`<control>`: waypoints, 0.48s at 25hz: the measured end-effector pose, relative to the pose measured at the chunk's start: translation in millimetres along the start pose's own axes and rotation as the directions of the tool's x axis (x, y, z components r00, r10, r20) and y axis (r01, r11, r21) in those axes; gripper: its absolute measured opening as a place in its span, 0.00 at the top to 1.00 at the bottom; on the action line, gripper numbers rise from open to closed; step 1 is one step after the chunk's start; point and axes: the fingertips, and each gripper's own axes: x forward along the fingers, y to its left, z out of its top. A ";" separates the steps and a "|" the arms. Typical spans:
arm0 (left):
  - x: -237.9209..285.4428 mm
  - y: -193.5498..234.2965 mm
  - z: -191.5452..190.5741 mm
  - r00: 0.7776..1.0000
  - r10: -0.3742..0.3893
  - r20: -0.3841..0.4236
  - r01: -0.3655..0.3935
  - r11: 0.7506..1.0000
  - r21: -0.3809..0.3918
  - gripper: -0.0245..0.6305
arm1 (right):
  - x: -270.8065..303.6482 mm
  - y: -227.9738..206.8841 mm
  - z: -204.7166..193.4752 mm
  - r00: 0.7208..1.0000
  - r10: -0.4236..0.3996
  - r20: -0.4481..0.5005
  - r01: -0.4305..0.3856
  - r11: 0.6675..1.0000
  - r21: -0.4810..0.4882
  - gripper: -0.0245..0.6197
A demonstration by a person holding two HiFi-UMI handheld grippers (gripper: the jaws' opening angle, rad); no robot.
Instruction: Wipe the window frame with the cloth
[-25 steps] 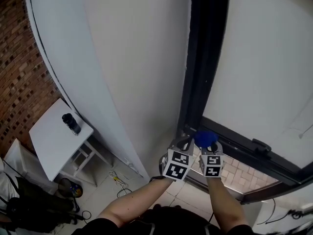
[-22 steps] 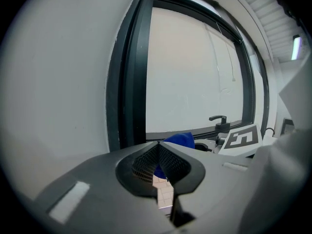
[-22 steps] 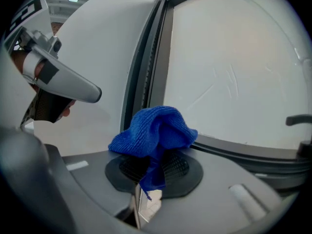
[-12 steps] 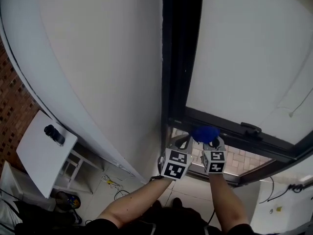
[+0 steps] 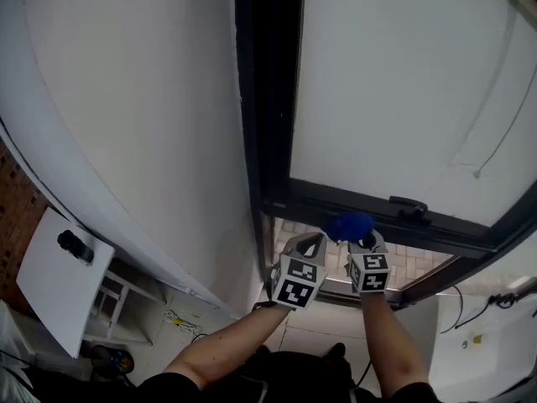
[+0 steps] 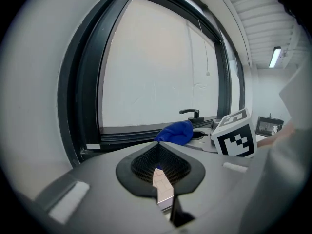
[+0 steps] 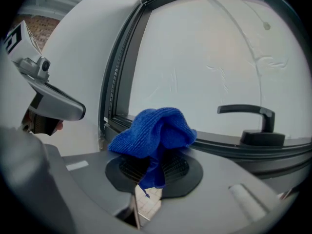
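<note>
Cloth (image 7: 153, 133) is sitting bunched in the right tool (image 7: 146, 182), which is clamping its lower fold so the wad is sticking out ahead of the jaws. That's putting it right up at the bottom rail of the window frame (image 5: 319, 198), left of the handle (image 5: 409, 206); I'm reading it as lining up a pass along the rail, though I can't confirm contact. Left tool (image 6: 158, 179) is hanging just beside it, jaws pinched nearly together on nothing, so I'm treating it as idling clear of the wipe path.
</note>
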 end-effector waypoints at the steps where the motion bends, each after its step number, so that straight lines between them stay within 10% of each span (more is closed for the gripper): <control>1: 3.0 -3.8 0.4 1.000 0.003 0.000 -0.003 1.000 0.004 0.97 | -3.6 -5.1 -1.5 1.000 0.001 0.002 -0.001 1.000 0.006 0.86; 12: 42.3 -42.5 13.3 0.997 0.076 -0.013 -0.076 0.997 0.002 0.97 | -32.3 -54.3 -14.3 0.994 0.102 0.033 -0.101 0.995 -0.023 0.86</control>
